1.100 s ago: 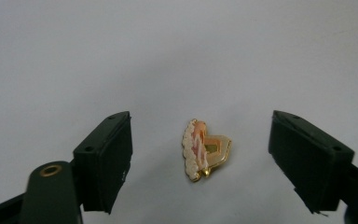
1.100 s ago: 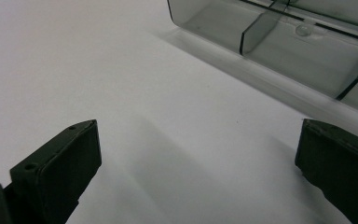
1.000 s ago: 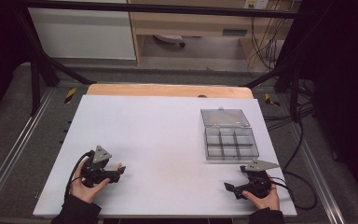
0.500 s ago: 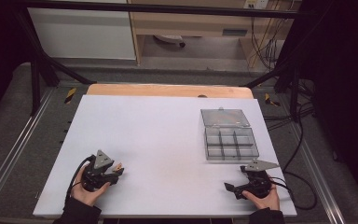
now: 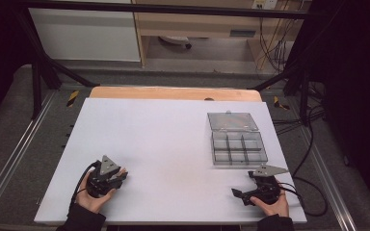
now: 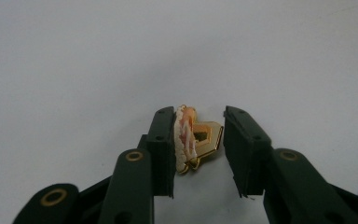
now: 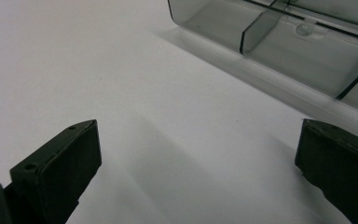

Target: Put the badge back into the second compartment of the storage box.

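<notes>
A small gold-coloured metal piece with a pink-and-white part lies on the white table between the jaws of my left gripper. It rests against one jaw, with a gap to the other, so the gripper is open around it. From above, the left gripper sits near the table's front left, held by a hand. My right gripper is at the front right, jaws wide open and empty, just short of a clear compartment box.
The clear box has several compartments, and its lid lies open behind it at the right of the white table. Cables trail from both grippers. A wooden strip edges the far side of the table.
The left gripper has shifted slightly toward the near edge of the table. The right gripper and the box have not moved.
</notes>
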`<state>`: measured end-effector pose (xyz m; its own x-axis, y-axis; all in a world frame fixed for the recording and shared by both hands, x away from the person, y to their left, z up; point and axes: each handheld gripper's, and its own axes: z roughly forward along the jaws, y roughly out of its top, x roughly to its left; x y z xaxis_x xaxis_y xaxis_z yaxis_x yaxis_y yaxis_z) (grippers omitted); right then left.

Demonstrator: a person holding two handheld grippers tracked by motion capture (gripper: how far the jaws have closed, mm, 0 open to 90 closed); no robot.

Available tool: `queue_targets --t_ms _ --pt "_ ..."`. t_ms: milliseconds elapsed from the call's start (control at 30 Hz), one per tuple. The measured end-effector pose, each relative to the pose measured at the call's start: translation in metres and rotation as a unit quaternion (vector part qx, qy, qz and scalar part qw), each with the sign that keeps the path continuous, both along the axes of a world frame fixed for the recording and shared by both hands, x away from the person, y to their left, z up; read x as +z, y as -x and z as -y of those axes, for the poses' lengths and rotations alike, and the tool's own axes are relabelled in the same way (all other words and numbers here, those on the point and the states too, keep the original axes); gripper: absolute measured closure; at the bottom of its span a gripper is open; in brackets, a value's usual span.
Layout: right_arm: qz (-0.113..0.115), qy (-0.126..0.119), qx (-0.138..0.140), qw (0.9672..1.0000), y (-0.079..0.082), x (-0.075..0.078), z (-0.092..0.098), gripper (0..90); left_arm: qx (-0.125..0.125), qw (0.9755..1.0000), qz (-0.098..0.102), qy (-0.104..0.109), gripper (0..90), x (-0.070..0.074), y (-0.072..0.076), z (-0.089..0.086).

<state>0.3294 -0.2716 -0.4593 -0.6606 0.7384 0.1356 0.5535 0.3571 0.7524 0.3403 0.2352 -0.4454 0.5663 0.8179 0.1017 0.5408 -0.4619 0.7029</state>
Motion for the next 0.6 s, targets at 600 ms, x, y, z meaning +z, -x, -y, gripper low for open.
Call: queue_targets --t_ms 600 --pt "0.0 0.0 0.001 1.0 -0.0001 0.0 0.0001 0.9 -0.001 1.0 0.005 -0.005 69.6 -0.0008 -0.0002 0.001"
